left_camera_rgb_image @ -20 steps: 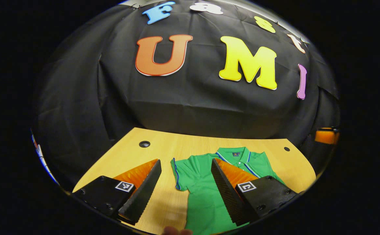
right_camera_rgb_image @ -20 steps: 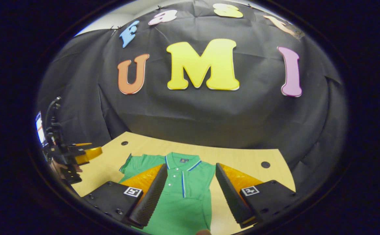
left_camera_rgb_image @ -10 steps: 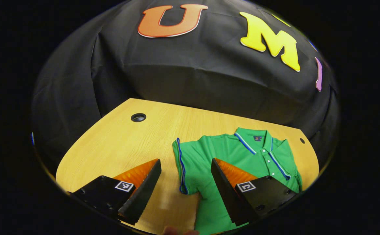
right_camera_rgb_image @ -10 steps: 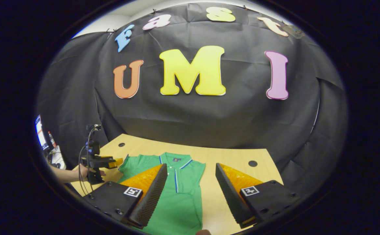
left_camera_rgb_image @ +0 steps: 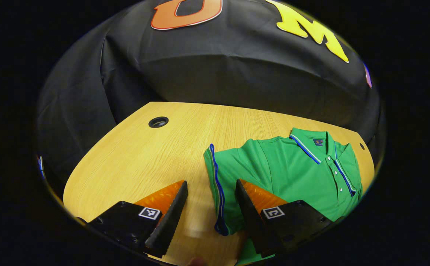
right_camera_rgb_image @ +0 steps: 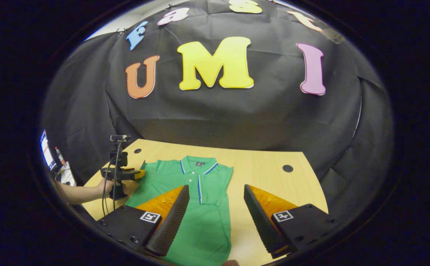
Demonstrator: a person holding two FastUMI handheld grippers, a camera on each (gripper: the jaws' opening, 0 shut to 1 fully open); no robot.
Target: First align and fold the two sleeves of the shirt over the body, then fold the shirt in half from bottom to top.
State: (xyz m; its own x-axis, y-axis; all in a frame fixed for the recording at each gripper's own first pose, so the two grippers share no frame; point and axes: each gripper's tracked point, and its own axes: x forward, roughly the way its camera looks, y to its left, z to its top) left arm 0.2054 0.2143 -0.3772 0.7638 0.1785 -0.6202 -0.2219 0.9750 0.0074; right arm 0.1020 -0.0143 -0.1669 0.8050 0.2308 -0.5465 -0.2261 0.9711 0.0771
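A green polo shirt (left_camera_rgb_image: 292, 173) is lying flat on the wooden counter (left_camera_rgb_image: 144, 155), front side up, with its collar (right_camera_rgb_image: 198, 165) pointing at the black cloth wall; the left tool (left_camera_rgb_image: 210, 212) is sitting wide open with the blue-edged left sleeve (left_camera_rgb_image: 218, 184) between its two fingers, and nothing is being squeezed; it is placed there, I think, so it can pinch the sleeve edge and fold it over the body. The right tool (right_camera_rgb_image: 216, 218) is hanging open above the lower part of the shirt, holding nothing; on that side the sleeve is looking already tucked in, though I am not sure. A hand (right_camera_rgb_image: 117, 186) is holding the left tool beside the sleeve; the bottom-to-top fold is not yet done.
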